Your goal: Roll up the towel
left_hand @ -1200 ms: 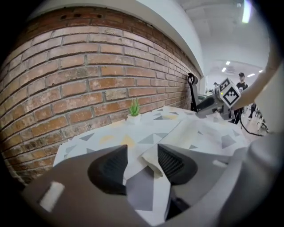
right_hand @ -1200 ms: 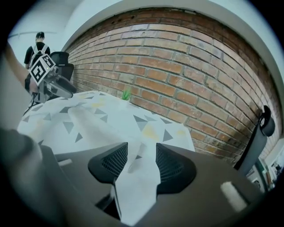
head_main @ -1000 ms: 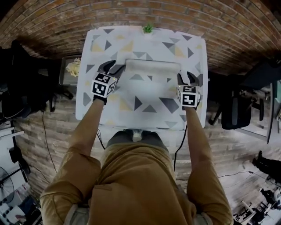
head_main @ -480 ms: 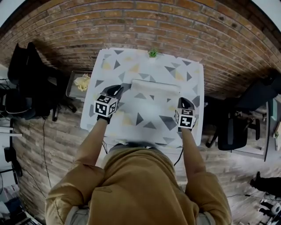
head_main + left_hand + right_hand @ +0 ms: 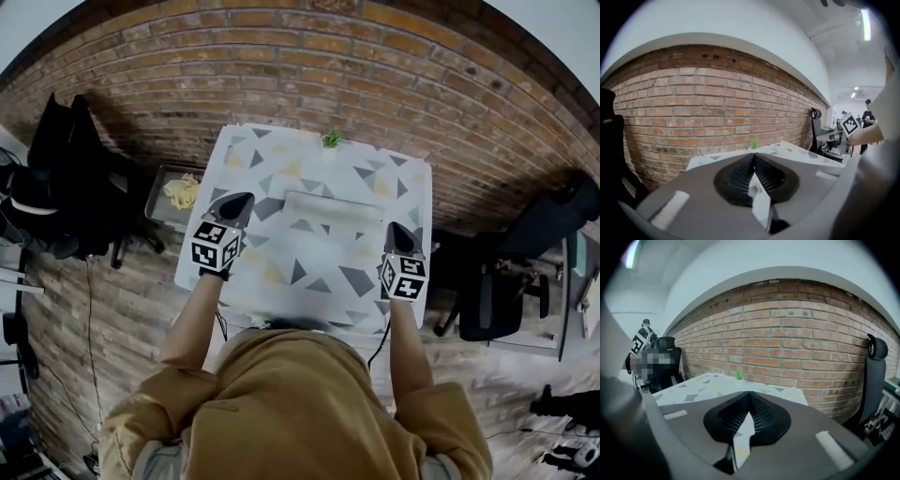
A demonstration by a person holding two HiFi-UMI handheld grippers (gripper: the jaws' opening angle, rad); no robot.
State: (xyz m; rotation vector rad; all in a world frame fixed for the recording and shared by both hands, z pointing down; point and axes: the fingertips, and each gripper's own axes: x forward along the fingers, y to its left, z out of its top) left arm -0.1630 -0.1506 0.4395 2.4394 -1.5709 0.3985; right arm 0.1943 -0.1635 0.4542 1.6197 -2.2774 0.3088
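The towel [image 5: 321, 207] lies as a pale roll across the far middle of the triangle-patterned table [image 5: 309, 277]. My left gripper [image 5: 235, 201] hovers off the roll's left end, apart from it. Its jaws have just been closing and now meet with nothing between them, as the left gripper view [image 5: 753, 154] shows. My right gripper [image 5: 397, 230] hangs near the table's right edge, short of the roll's right end. Its jaws have also just been closing, and the right gripper view [image 5: 749, 393] shows them shut and empty. Neither gripper view shows the towel.
A small green plant [image 5: 331, 139] stands at the table's far edge by the brick wall. A grey tray [image 5: 159, 199] holding something yellowish sits left of the table. A dark office chair [image 5: 506, 295] stands to the right, and dark chairs and clothing [image 5: 56, 187] to the left.
Both grippers have let go of the roll's ends, lifted and drawn back toward me, and their jaws have closed. The towel roll stays in place on the table.
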